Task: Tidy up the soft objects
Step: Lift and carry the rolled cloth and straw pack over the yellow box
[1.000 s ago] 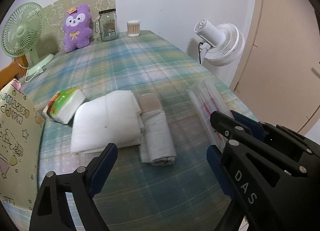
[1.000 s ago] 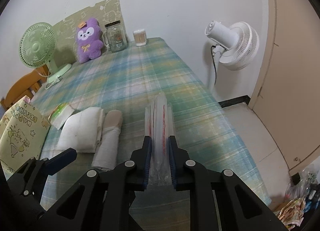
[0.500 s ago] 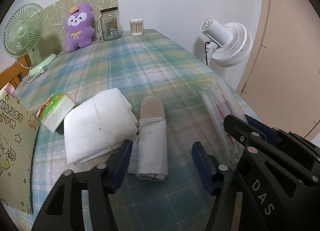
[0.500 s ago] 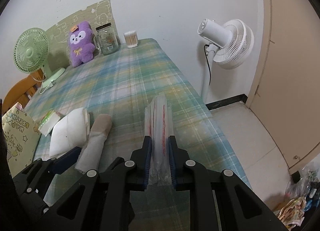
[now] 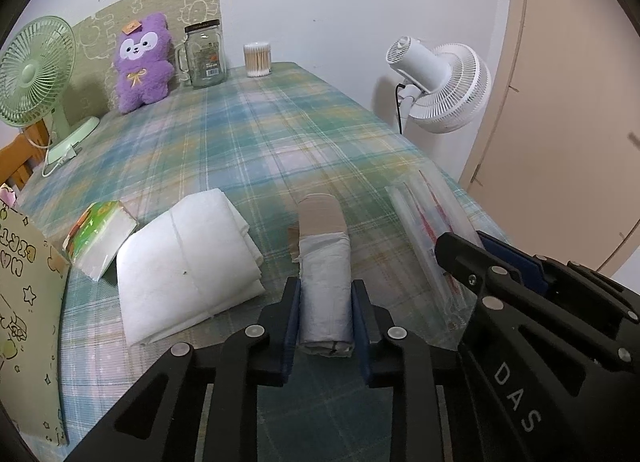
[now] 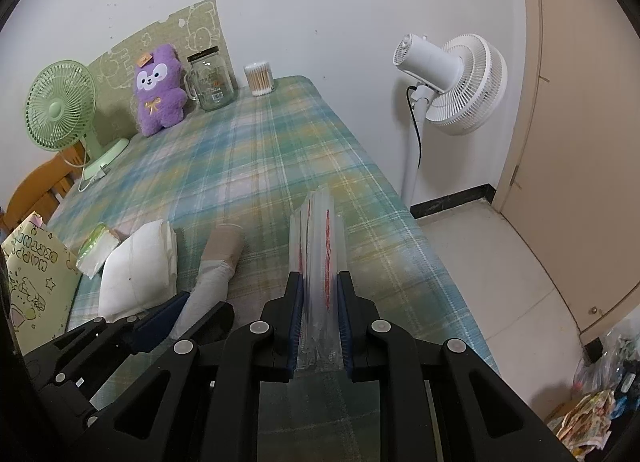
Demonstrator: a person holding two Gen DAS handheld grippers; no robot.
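Grip on both sides, as I read my feeds. At bottom centre of the left wrist view, my left gripper point(image 5: 325, 316) is clamped around the near end of the rolled white plastic bag bundle with a tan cardboard core point(image 5: 325, 262), which lies on the blue-green plaid tablecloth point(image 5: 256, 142). Just left of it I see the folded white cloth pad point(image 5: 188, 262), and further left the tissue pack with a green-orange wrapper point(image 5: 100, 236). At bottom centre of the right wrist view, my right gripper point(image 6: 319, 316) pinches the clear plastic sleeve packet with red print point(image 6: 318, 238), its far end pointing up-frame over the cloth. In the upper left stand the purple plush toy point(image 6: 158, 92) and the green desk fan point(image 6: 60, 108).
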